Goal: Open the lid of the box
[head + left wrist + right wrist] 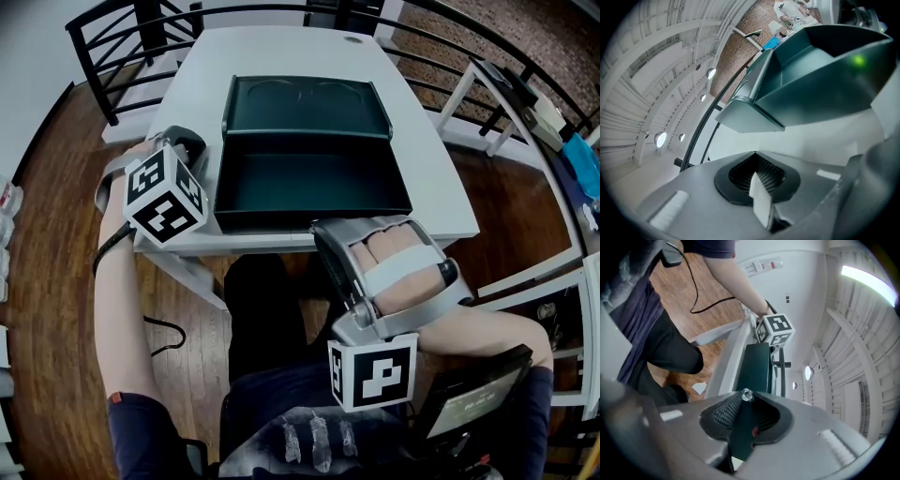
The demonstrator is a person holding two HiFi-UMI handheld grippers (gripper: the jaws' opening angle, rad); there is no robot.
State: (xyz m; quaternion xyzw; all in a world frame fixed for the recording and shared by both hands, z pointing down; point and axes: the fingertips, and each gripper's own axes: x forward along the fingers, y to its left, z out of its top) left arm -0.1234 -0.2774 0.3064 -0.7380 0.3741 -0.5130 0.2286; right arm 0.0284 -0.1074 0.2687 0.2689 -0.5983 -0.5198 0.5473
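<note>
Dark green box [309, 187] sits on the white table [281, 52], its lid [305, 108] thrown fully back and lying flat behind it, so the opening looks done. At the near wall the right claw [747, 394] is pinched on the box; the left claw [754, 153] is closed on nothing, just beside the box's left side.

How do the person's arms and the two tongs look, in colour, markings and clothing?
The left tongs and right tongs have grey shells with dark ribbed pads. Each carries a white cube with black square markers: left cube, right cube. A white strap crosses the right shell. The left sleeve and right sleeve are dark and short. A black cable runs along the left arm.
</note>
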